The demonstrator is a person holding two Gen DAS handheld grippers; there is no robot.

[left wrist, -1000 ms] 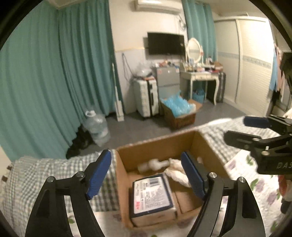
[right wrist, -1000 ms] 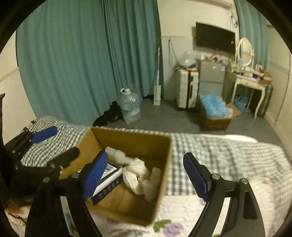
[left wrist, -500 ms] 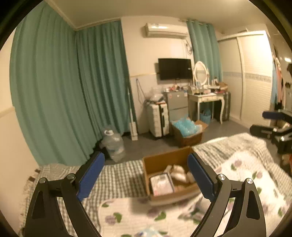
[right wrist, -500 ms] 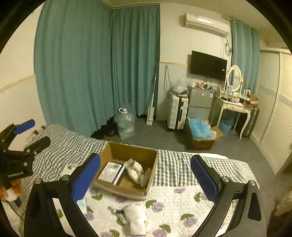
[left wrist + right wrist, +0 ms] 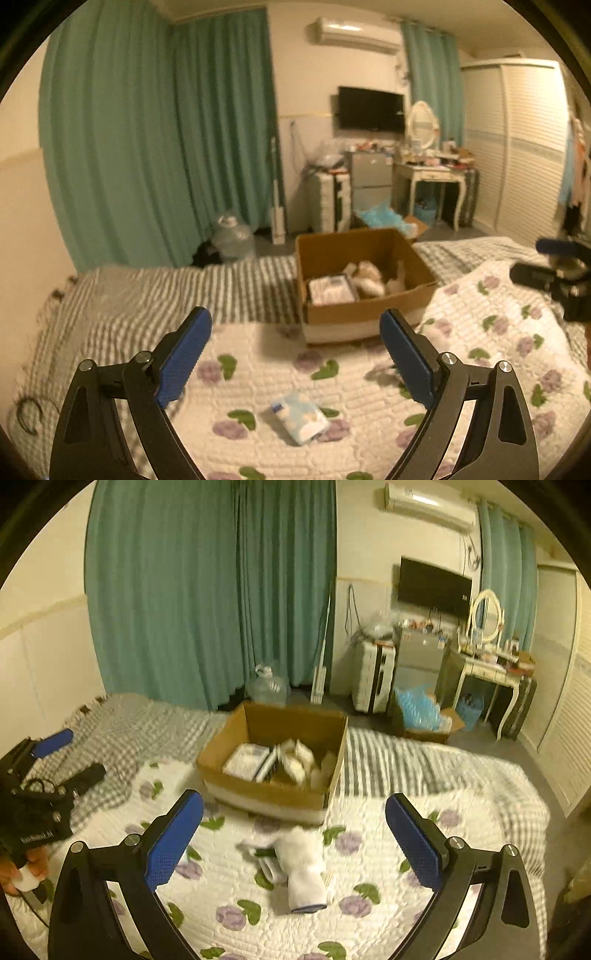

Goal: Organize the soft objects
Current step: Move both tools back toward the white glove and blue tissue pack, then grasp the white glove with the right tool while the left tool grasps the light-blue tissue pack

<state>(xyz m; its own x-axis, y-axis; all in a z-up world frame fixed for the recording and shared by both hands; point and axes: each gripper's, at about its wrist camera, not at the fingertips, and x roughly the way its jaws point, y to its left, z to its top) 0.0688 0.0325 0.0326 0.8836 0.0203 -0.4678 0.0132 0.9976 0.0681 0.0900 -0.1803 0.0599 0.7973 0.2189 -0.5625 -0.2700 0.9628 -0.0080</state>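
An open cardboard box (image 5: 364,317) stands on the bed and holds a white packet and several pale soft items; it also shows in the right wrist view (image 5: 273,794). A small pale blue tissue pack (image 5: 300,412) lies on the floral quilt below my left gripper (image 5: 295,354), which is open and empty. White socks (image 5: 301,867) lie in a loose pile on the quilt between the blue pads of my right gripper (image 5: 293,836), which is open and empty above them. Each gripper appears at the edge of the other's view.
The bed has a white floral quilt (image 5: 369,886) over a grey checked sheet (image 5: 147,295). Beyond its far edge are teal curtains, a water jug (image 5: 267,686), a suitcase, a small fridge, a dressing table and a box of blue bags (image 5: 421,709).
Both grippers have pulled back from over the box and now tilt down toward the quilt. The tissue pack and the socks have come into view. Both stay open.
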